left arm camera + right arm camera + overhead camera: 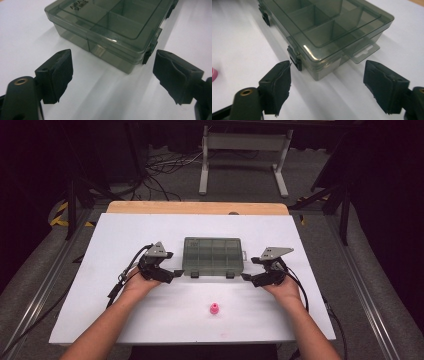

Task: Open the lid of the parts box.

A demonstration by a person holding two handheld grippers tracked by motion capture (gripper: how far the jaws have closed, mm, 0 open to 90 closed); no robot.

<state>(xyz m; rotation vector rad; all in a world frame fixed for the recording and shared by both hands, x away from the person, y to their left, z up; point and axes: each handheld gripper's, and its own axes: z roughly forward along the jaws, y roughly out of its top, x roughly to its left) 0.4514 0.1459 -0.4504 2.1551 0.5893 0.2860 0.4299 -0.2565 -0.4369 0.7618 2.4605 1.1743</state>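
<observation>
A smoky transparent compartment box [213,256] lies shut on the white table, its two black latches facing the person. My left gripper [172,274] is open just off the box's near left corner [130,67]. My right gripper [248,277] is open just off the near right corner [318,72], beside the right latch [295,58]. Nothing sits between either pair of jaws. A small pink piece [213,309] stands on the table nearer the person; its edge [213,74] appears in the right gripper view.
The white table top [125,230] rests on a wooden board [197,208]. Behind it are cables and a white stand [245,157] on the grey floor. A hanging tab [364,53] sticks out of the box's right end.
</observation>
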